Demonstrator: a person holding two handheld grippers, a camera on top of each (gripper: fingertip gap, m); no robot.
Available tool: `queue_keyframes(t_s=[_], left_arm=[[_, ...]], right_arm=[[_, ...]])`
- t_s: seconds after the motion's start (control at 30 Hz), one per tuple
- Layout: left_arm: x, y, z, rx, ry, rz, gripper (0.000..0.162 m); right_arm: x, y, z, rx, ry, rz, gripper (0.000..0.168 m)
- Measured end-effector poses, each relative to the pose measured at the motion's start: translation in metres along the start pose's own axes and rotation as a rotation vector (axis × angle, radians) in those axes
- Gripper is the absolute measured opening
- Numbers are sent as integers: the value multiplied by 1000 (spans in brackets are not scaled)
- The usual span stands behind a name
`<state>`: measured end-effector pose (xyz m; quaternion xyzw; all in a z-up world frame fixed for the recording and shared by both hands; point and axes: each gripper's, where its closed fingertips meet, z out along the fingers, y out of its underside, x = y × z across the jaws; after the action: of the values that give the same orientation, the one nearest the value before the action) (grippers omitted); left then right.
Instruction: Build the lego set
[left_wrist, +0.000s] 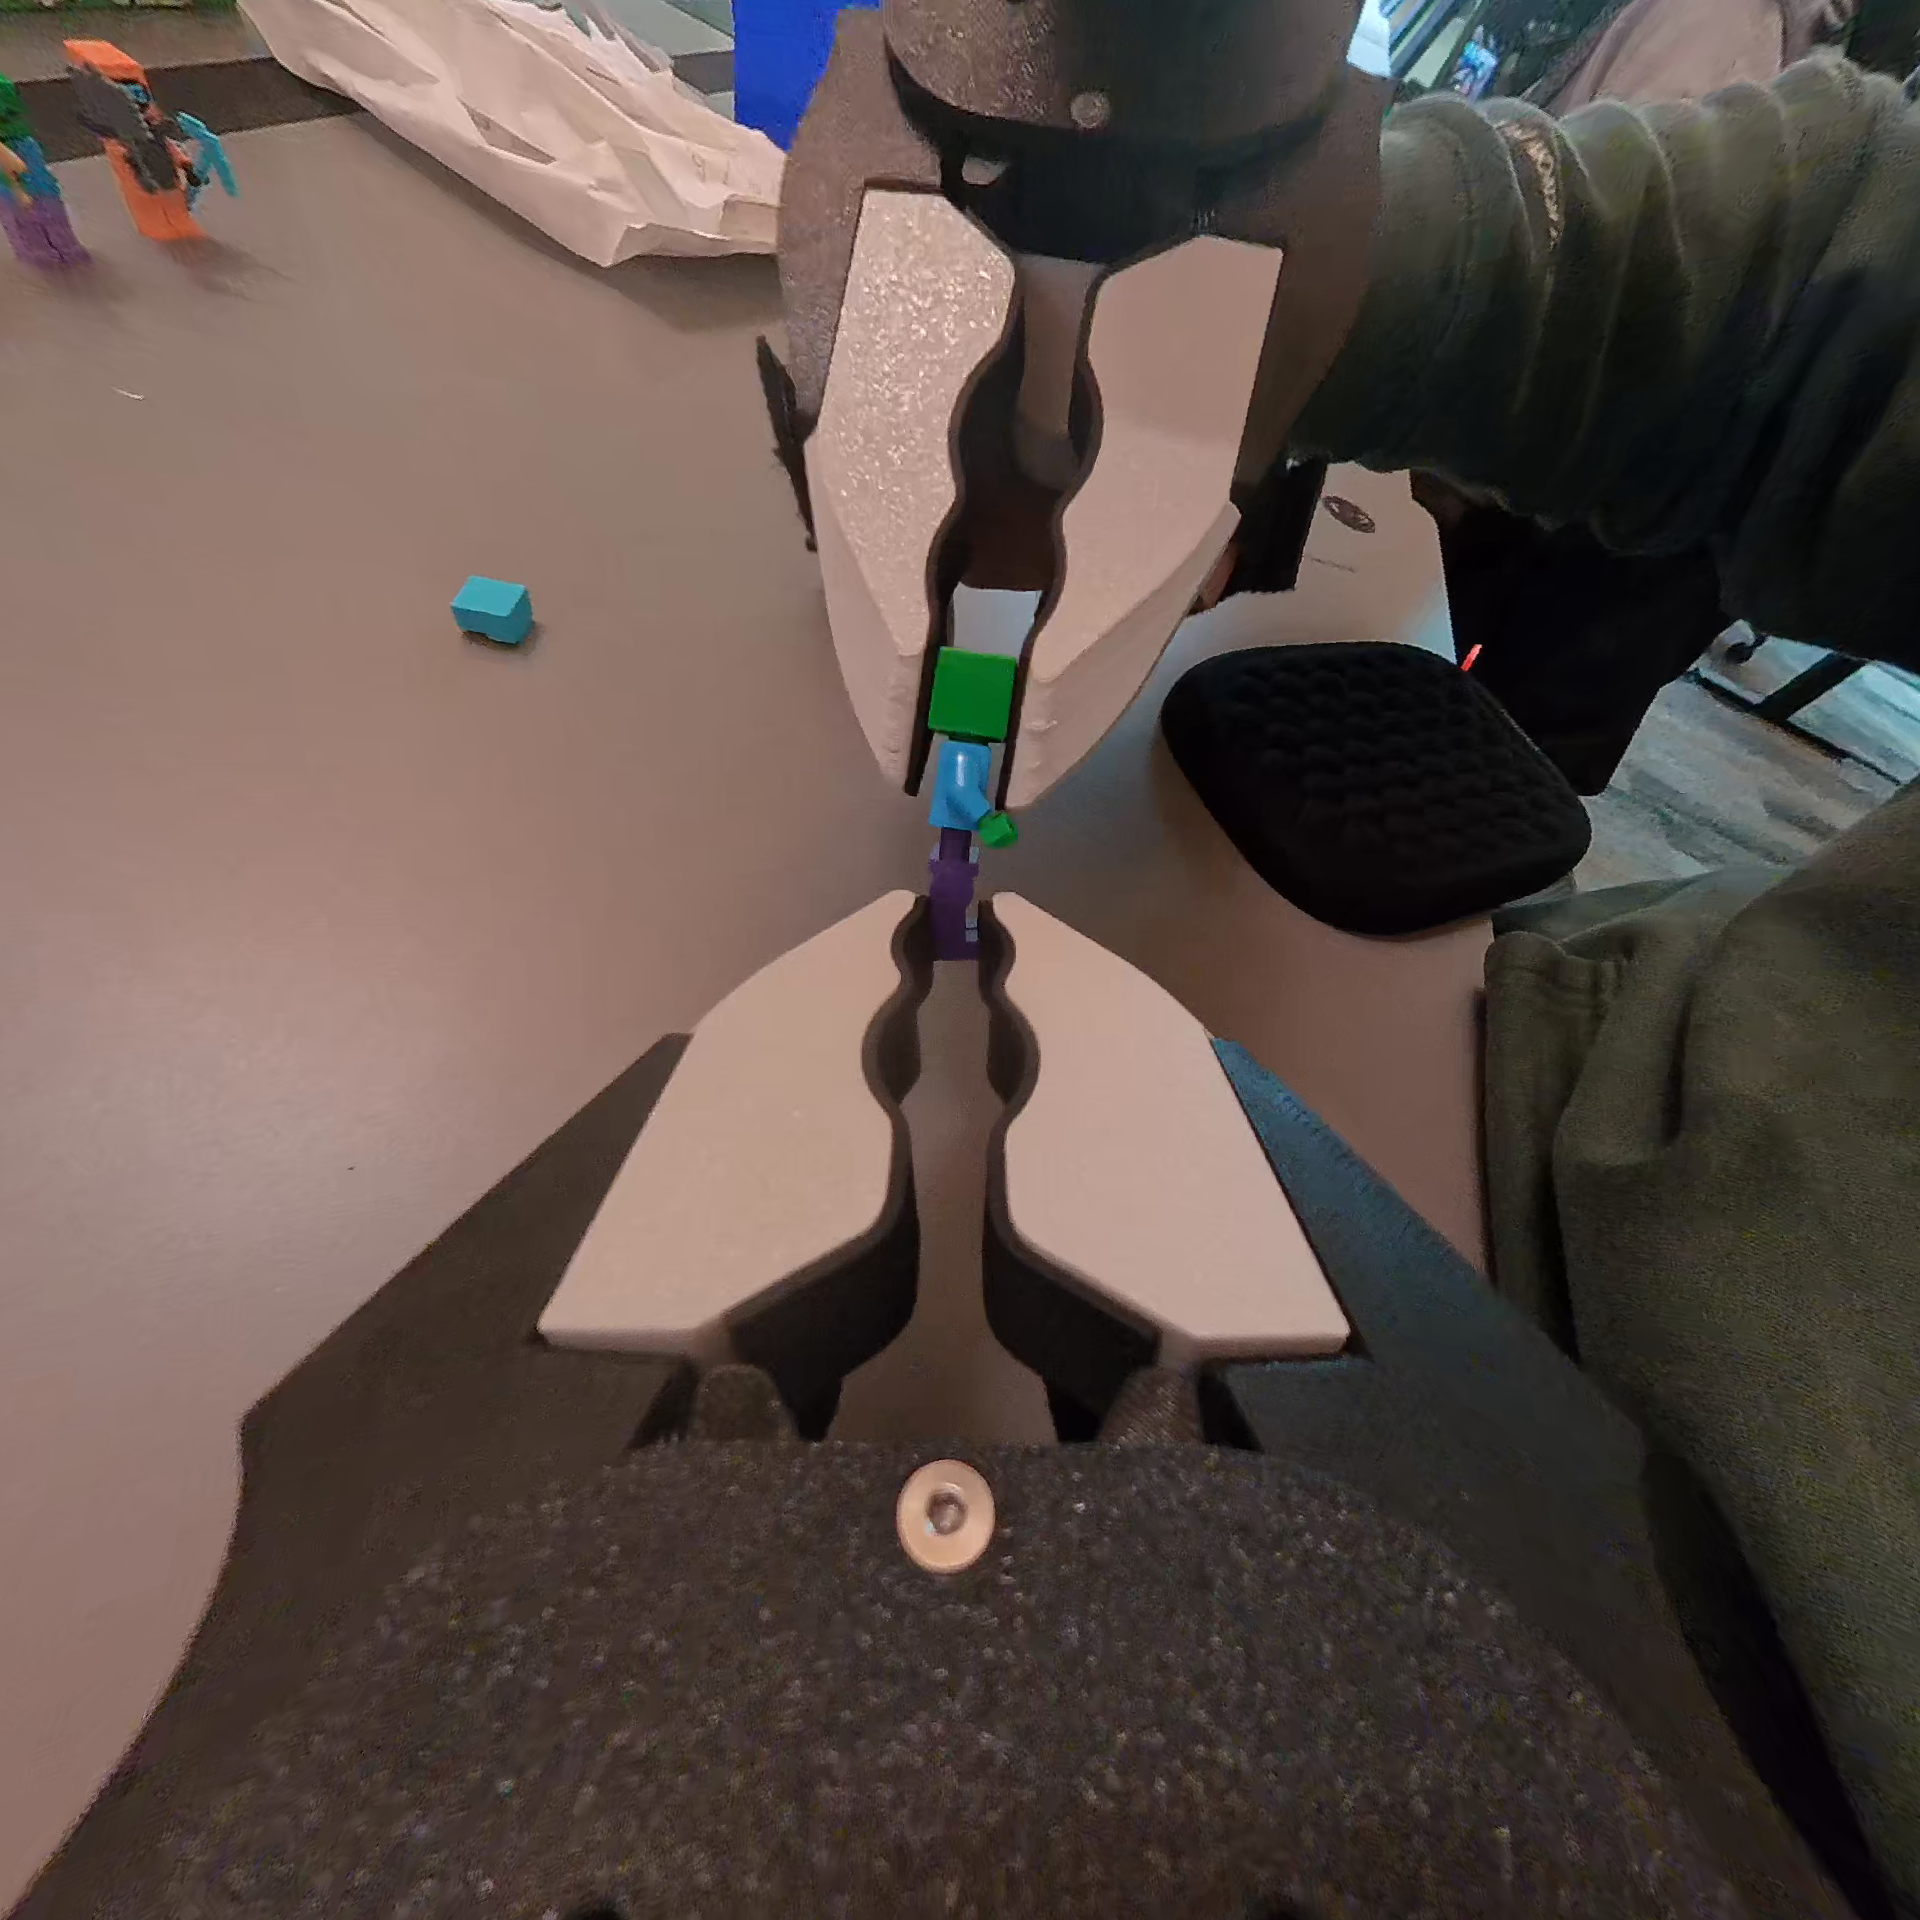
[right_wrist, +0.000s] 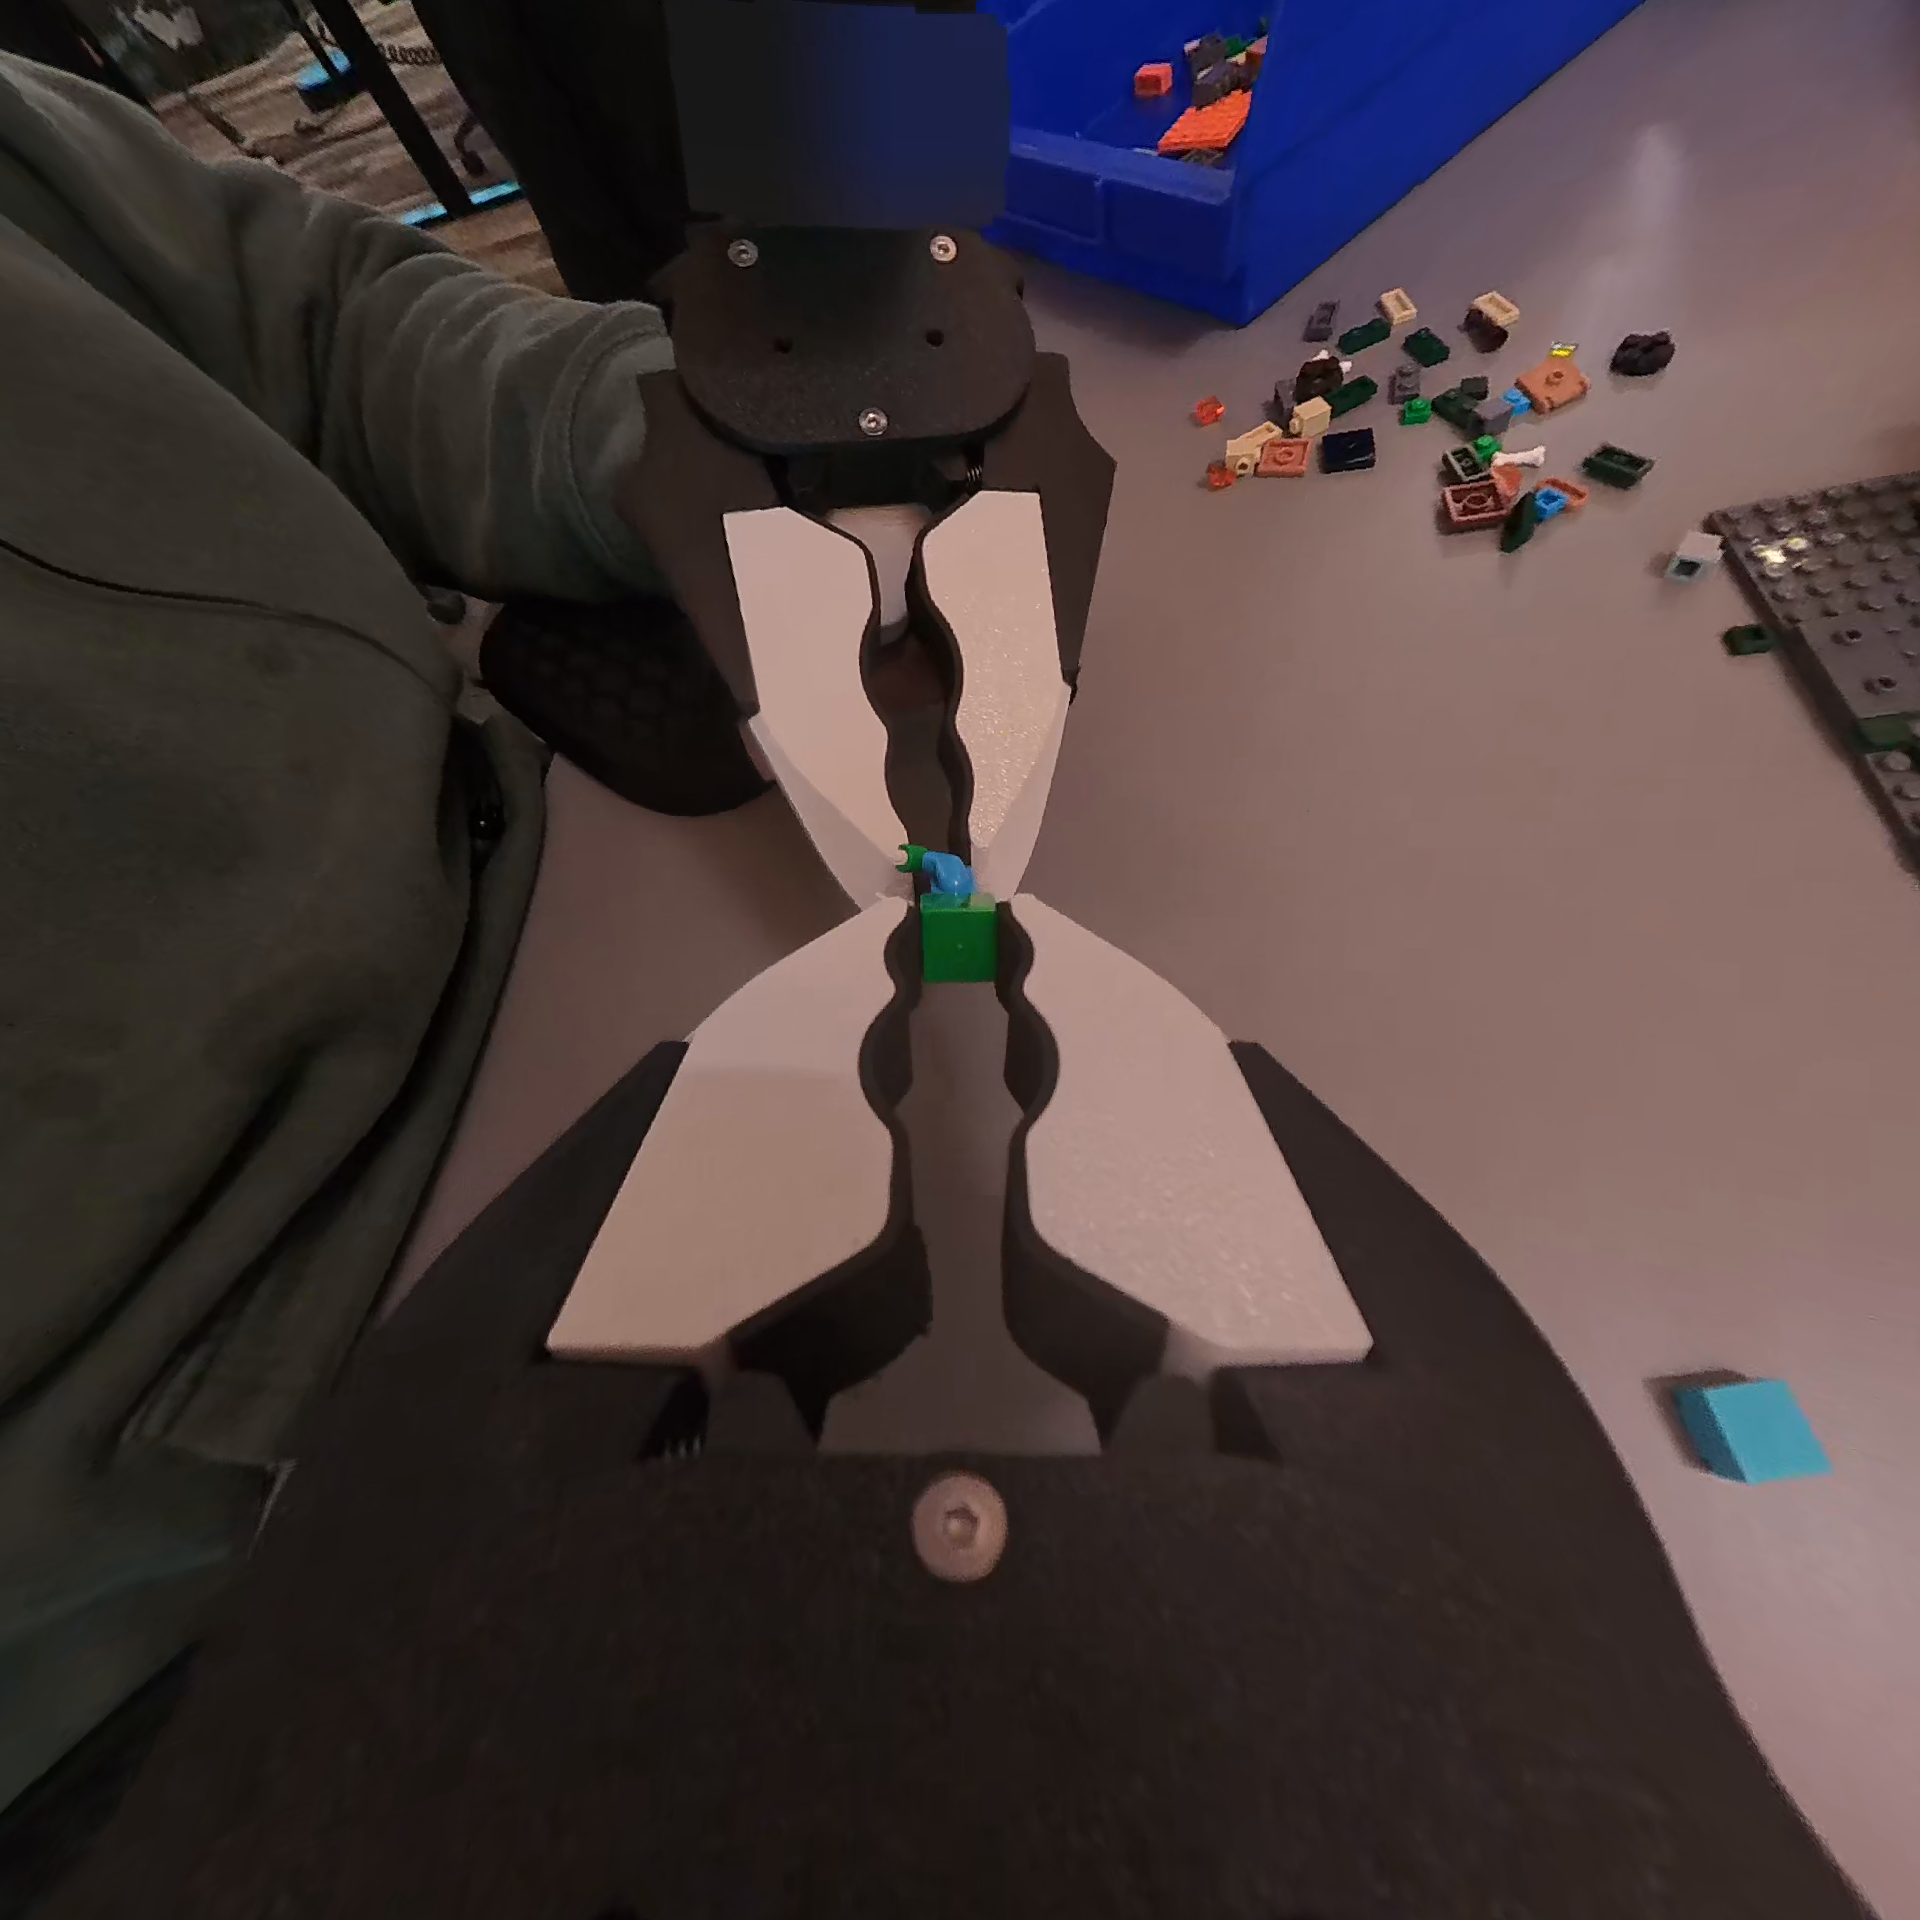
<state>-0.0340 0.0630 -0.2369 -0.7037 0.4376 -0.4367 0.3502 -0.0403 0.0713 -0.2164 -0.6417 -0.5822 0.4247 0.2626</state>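
A small lego figure (left_wrist: 961, 800) with a green cube head, blue torso and purple legs is held between both grippers above the table. My left gripper (left_wrist: 948, 925) is shut on its purple legs. My right gripper (right_wrist: 958, 940) is shut on its green head (right_wrist: 958, 940), with the blue arm (right_wrist: 948, 871) showing beyond it. In the left wrist view the right gripper (left_wrist: 971, 727) points toward me from above. In the right wrist view the left gripper (right_wrist: 935, 862) comes in from the top. The legs are hidden in the right wrist view.
A turquoise block (left_wrist: 491, 608) lies on the table; it also shows in the right wrist view (right_wrist: 1751, 1429). Two built figures (left_wrist: 145, 156) stand far left. Loose bricks (right_wrist: 1455, 416), a blue bin (right_wrist: 1247, 156), a grey baseplate (right_wrist: 1839, 623), white paper (left_wrist: 540, 114) and a black pad (left_wrist: 1371, 779) lie around. Only a small space, under 4 cm, lies between the two pairs of fingers.
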Motion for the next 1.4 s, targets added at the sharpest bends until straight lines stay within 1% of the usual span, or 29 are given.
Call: queue_keyframes(t_s=[0.1,0.33,0.63,1.17,1.4], left_arm=[[1,2,0,-11,4,9,8],[11,1,2,-8,16,81,8],[21,-4,3,28,28,143,7],[21,-5,4,28,1,188,7],[16,-9,1,56,-9,156,7]], right_arm=[[-2,2,2,-11,18,-40,13],[-13,4,0,-2,-26,-38,13],[-22,2,-5,75,-56,-22,13],[-22,3,-4,140,-67,-19,13],[-18,1,-5,173,-11,-14,13]])
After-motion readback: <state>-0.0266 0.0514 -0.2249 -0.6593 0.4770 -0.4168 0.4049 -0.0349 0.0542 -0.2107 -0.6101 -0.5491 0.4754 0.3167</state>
